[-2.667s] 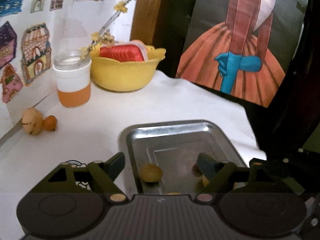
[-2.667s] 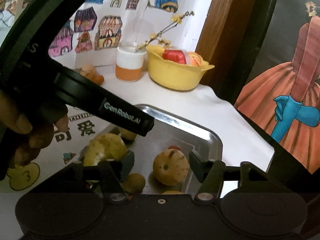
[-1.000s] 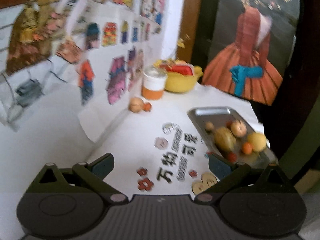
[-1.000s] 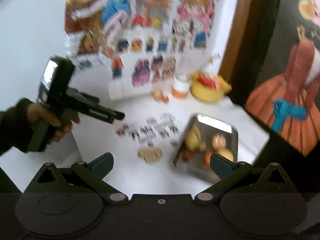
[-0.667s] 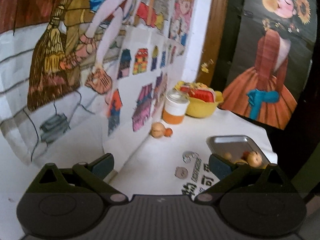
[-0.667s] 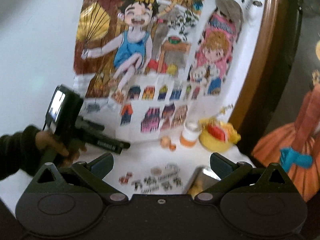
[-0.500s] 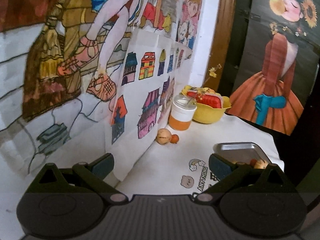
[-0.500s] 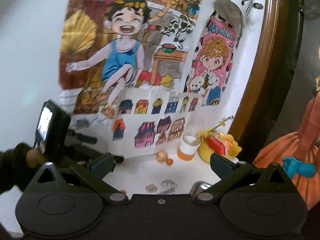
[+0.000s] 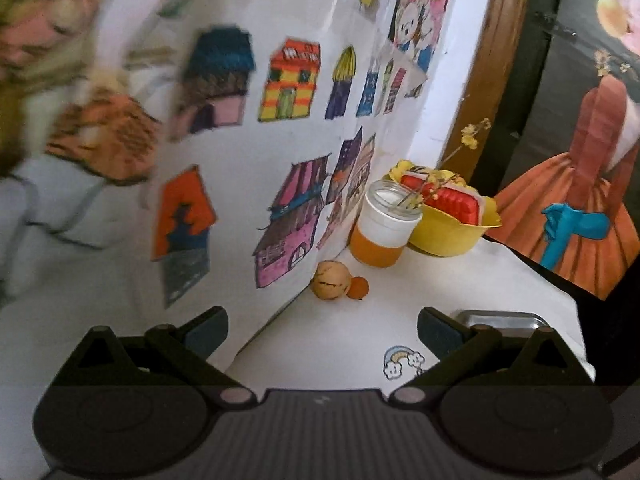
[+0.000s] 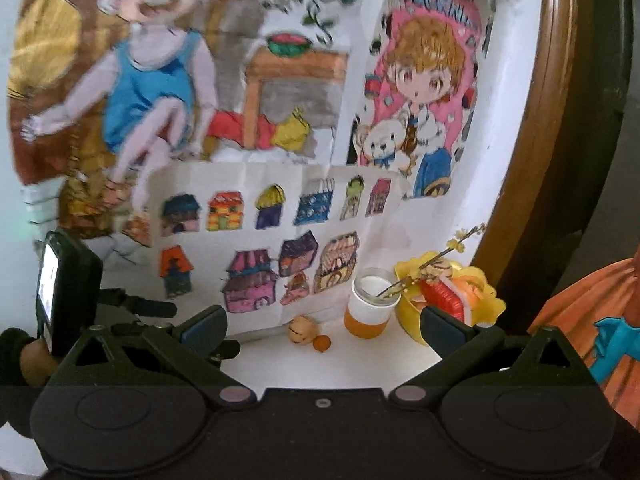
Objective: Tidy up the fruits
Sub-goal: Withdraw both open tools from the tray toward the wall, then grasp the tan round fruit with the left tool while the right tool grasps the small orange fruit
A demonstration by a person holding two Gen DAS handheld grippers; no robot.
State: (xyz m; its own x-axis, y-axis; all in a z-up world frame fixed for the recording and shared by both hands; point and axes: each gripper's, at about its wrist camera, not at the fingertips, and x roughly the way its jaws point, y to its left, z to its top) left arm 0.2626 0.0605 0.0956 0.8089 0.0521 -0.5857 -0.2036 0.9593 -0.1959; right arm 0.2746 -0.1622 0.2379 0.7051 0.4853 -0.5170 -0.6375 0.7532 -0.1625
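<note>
Left gripper (image 9: 322,326) and right gripper (image 10: 323,326) are each shown in the foreground of their own wrist view with the jaws spread wide and nothing held between the fingers. In the right wrist view, the left gripper is also seen from outside at the left edge, gripped by a hand (image 10: 34,360) in a dark sleeve; from that angle its jaw setting cannot be told.

Beyond the left gripper's fingers a white table (image 9: 460,288) is shown, bearing a small rainbow sticker (image 9: 402,361) near its front. At the table's right edge, the far rim of a metal tray (image 9: 500,317) is visible just behind the right-hand finger; its contents are hidden.

Farther back, where the table meets the wall, a tan round fruit (image 9: 332,280) with dark marks is seen lying on the surface, with a small orange fruit (image 9: 359,287) touching its right side. Both lie well apart from the tray.

Behind them, toward the table's far corner, a clear jar (image 9: 382,232) with a white band and orange base is shown, a twig with yellow blossoms standing in it. Just beside the jar, on its right, a yellow bowl (image 9: 450,232) is seen holding a red ribbed item.

The wall (image 9: 280,128) at the table's back edge is covered with coloured drawings of houses and figures. A poster of a figure in an orange dress (image 9: 580,184) is shown at far right.
</note>
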